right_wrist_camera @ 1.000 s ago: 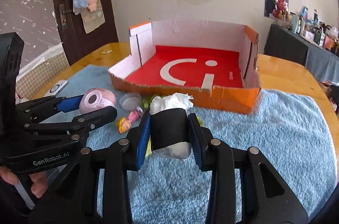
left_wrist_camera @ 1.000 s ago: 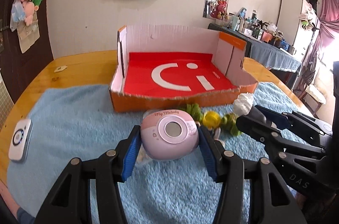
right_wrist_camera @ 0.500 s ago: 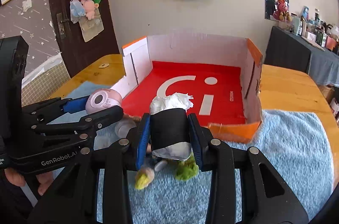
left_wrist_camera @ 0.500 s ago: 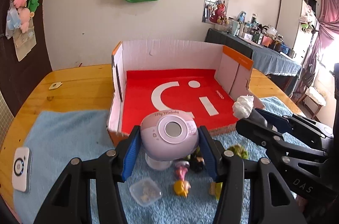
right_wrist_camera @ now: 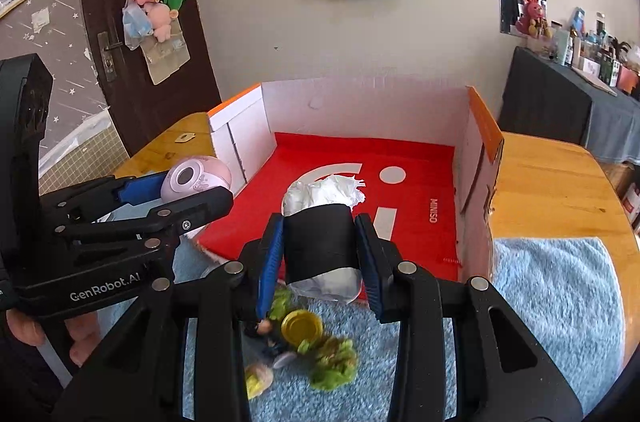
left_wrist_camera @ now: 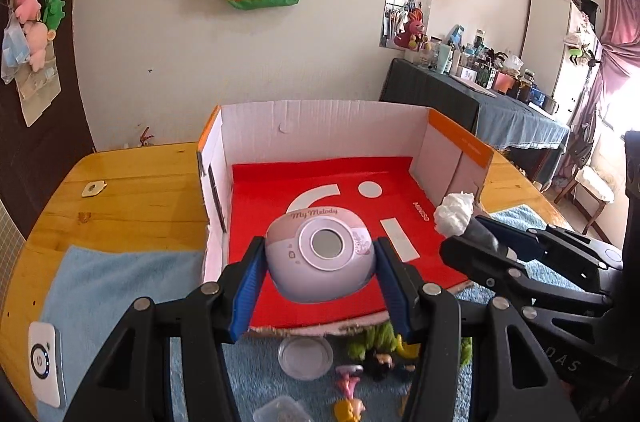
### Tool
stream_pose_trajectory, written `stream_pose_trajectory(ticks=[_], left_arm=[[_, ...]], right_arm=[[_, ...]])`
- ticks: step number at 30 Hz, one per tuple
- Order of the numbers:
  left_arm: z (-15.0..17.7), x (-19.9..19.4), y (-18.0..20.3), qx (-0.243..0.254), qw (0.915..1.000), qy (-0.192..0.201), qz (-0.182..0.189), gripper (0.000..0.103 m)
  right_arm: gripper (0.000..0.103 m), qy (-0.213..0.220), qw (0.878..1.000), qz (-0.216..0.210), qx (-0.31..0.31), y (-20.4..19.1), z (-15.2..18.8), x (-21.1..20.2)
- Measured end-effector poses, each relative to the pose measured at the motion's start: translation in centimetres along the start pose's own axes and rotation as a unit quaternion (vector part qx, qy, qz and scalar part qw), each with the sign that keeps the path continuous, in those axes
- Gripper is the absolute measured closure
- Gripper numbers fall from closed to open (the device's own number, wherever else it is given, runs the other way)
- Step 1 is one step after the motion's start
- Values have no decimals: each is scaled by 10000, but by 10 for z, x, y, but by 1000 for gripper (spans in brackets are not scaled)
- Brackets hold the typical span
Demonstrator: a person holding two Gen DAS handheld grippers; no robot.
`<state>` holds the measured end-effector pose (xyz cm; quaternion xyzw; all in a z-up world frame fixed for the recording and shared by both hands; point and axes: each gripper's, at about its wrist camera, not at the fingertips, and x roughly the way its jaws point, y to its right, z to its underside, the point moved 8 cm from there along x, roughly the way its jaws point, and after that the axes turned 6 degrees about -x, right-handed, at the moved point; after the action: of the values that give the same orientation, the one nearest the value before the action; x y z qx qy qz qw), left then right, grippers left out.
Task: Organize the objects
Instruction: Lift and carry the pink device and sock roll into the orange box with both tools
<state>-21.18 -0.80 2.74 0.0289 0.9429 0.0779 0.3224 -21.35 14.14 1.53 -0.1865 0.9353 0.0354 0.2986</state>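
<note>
The left gripper is clamped on a pink rounded toy camera marked "My Melody" (its round lens faces the viewer), the blue pads pressed against both of its sides. It is held in the air above the near edge of the cardboard box, over the red floor with the white logo. From the right wrist view the same toy camera sits just outside the box's left wall, gripped by the left gripper. The right gripper is closed on a black-wrapped roll with white crumpled paper sticking out of its far end; the roll hangs over the front part of the red box floor. In the left wrist view that roll and its white paper tip appear at the right, near the box's right wall. Below both grippers, on the blue towel covering the wooden table, lie small things: a clear round lid, a clear plastic container, a yellow cap, green fuzzy pieces and small toy figures. A white device rests at the towel's left edge.
</note>
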Motion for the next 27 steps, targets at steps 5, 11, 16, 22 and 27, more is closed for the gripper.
stream_pose_trajectory(ticks=[5,11,16,22,27], left_arm=[[-9,8,-1,14,10000,-30,15,47],[-18,22,-2,-23,9998,-140,101,47],[-30,31,-5,-50,9998,-167,111,47],[-39,49,-6,-42,9996,-270,77,47],[-43,68,-6,-8,9993,-366,13,47]], right_arm=[[69,-46,10000,-15,7,7,-7,6],[69,-68,10000,-54,-26,13,-21,12],[69,-103,9997,-175,104,20,-31,22],[69,-215,9993,-125,278,34,-38,43],[69,-398,9986,-36,334,43,-39,64]])
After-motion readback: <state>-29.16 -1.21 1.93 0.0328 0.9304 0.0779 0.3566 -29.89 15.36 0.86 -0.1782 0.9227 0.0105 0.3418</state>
